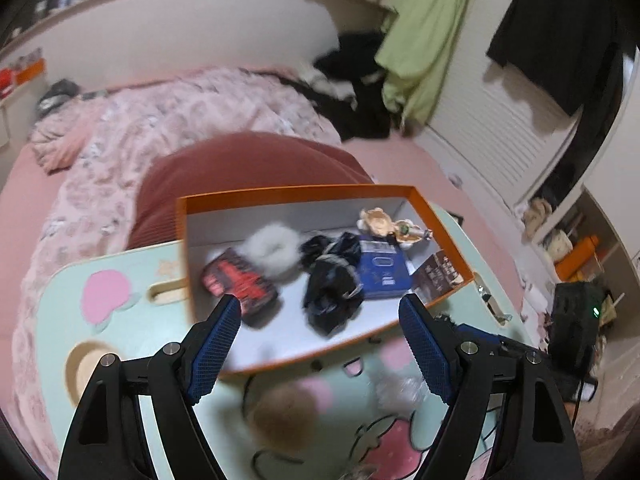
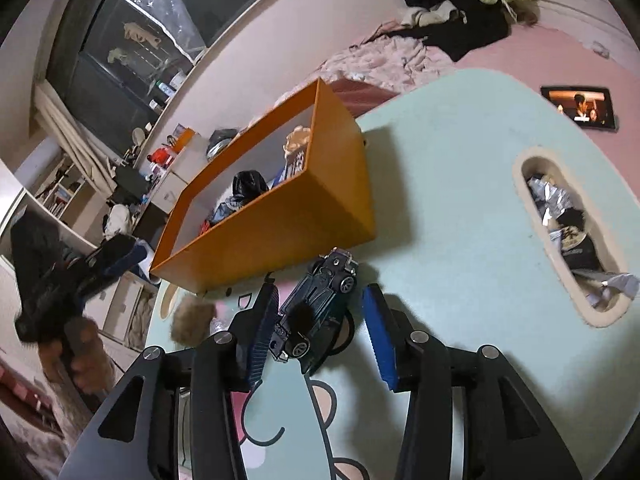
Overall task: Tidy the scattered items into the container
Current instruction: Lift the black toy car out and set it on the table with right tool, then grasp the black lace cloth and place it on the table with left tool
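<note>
An orange box (image 1: 300,194) stands on the mint tray table (image 1: 132,332). It holds a white fluffy ring (image 1: 272,256), a red-and-black item (image 1: 240,288), a black bundle (image 1: 332,292), a blue packet (image 1: 384,274) and a small figurine (image 1: 380,222). My left gripper (image 1: 319,300) hangs open over the box's near edge, holding nothing. A dark toy car (image 2: 316,308) lies on the table in front of the orange box (image 2: 280,228), between the fingers of my right gripper (image 2: 320,288). The left pad (image 2: 260,332) is against the car; the right pad (image 2: 380,336) stands clear of it.
A brown fluffy ball (image 1: 284,416) and a pale blurred item (image 1: 400,390) lie on the table near me. The table's slot (image 2: 568,232) shows foil wrappers beneath. A tablet (image 2: 578,108) rests on the pink bed. A person's hand (image 2: 76,356) blurs at the left.
</note>
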